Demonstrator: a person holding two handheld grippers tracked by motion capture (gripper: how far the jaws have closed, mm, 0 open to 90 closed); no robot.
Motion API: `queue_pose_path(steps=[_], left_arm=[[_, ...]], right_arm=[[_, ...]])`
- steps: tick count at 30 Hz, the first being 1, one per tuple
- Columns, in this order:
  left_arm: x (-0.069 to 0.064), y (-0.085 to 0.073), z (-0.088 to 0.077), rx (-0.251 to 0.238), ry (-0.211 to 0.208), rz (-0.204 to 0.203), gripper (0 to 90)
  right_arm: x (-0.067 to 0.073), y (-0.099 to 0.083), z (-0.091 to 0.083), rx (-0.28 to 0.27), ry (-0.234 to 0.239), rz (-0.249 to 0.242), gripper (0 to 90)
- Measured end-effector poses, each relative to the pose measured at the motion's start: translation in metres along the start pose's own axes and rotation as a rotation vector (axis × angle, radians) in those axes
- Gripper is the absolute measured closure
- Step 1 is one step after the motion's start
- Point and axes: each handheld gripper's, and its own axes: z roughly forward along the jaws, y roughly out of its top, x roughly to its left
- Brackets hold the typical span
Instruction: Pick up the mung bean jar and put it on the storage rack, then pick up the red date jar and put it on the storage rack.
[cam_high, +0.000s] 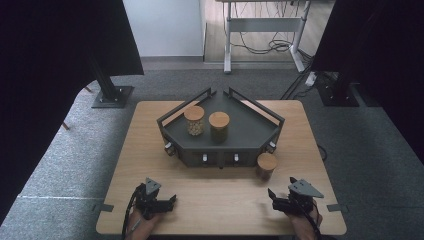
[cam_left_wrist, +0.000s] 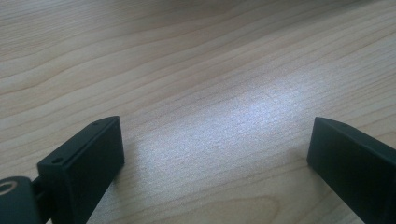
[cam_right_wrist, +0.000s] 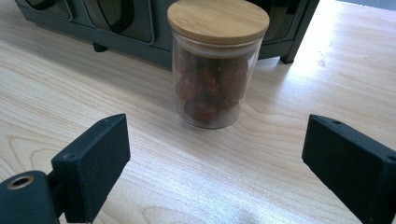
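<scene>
A glass jar of dark red fruit (cam_right_wrist: 212, 77) with a round wooden lid stands on the wooden table just in front of the dark rack (cam_high: 250, 131); in the high view this jar (cam_high: 266, 166) is at the rack's front right corner. My right gripper (cam_right_wrist: 215, 158) is open, its jaws wide apart, a short way before the jar and apart from it. It lies near the table's front right (cam_high: 281, 199). My left gripper (cam_left_wrist: 215, 144) is open over bare wood, at the front left (cam_high: 165, 202). Two more wooden-lidded jars, one pale (cam_high: 194, 120) and one greenish (cam_high: 219, 127), stand on the rack.
The dark angular rack has a raised rail at the back and knobs along its front face (cam_high: 220, 159). The wooden table (cam_high: 150, 150) has bare wood left of the rack. Grey carpet, black stands and a desk frame with cables lie beyond.
</scene>
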Motion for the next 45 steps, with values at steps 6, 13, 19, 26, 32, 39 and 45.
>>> queue_pose_path(steps=[6,13,19,26,32,39,45], left_arm=[[0.000,0.000,0.000,0.000,0.000,0.000,3.5],[0.000,0.000,0.000,0.000,-0.001,0.001,3.6],[0.000,0.000,0.000,0.000,0.000,0.001,3.6],[0.000,0.000,0.000,0.000,0.000,0.001,3.6],[0.000,0.000,0.000,0.000,-0.001,0.001,3.6],[0.000,0.000,0.000,-0.001,-0.002,0.002,4.0],[0.001,0.000,0.000,-0.002,-0.007,0.006,4.5]], right_arm=[[0.002,0.001,0.001,-0.017,-0.011,-0.006,7.1],[0.005,0.003,0.005,-0.017,-0.023,-0.022,7.1],[0.005,0.006,0.010,-0.028,-0.020,-0.021,7.1],[0.005,0.009,0.015,-0.034,-0.025,-0.019,7.1],[0.005,0.012,0.020,-0.039,-0.023,-0.017,7.1],[0.005,0.014,0.025,-0.044,-0.027,-0.023,7.2],[0.003,0.015,0.029,-0.051,-0.023,-0.024,7.3]])
